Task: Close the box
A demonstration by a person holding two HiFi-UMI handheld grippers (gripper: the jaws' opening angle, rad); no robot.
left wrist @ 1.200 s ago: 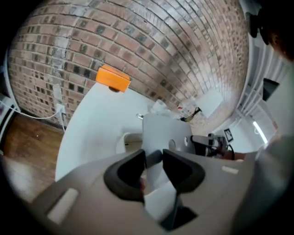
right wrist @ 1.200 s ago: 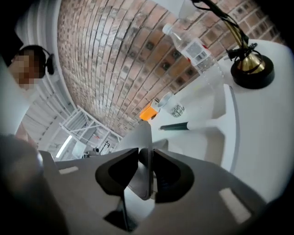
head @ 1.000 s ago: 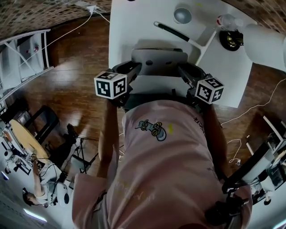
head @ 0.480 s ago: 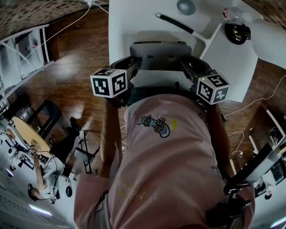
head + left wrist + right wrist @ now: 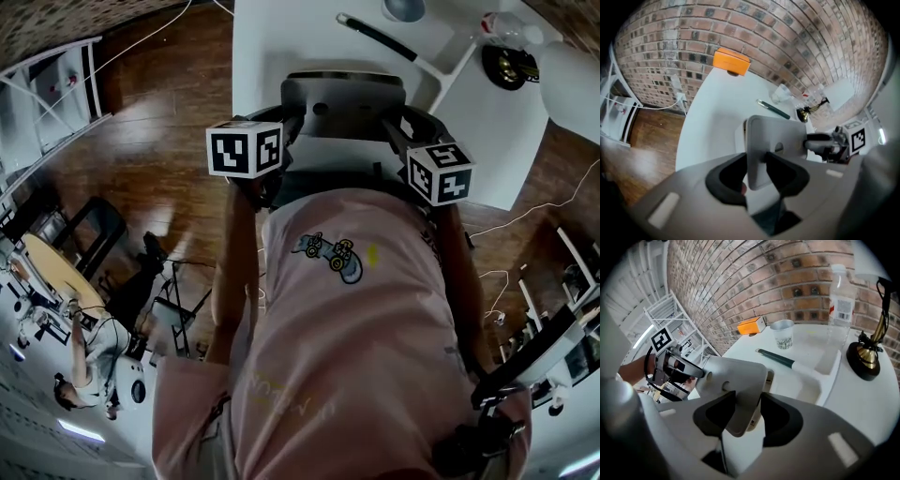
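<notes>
One white table (image 5: 272, 56) carries the grey box (image 5: 342, 98), near its front edge, between both grippers. Its raised lid (image 5: 780, 136) looks like thin, stiff, smooth plastic, probably light; the side edges offer the surest hold. The left gripper (image 5: 756, 164) is clamped on one lid edge. The right gripper (image 5: 747, 406) is opening its jaws, with the lid between them. Compared with a second ago, the grippers and lid sit farther up the table.
</notes>
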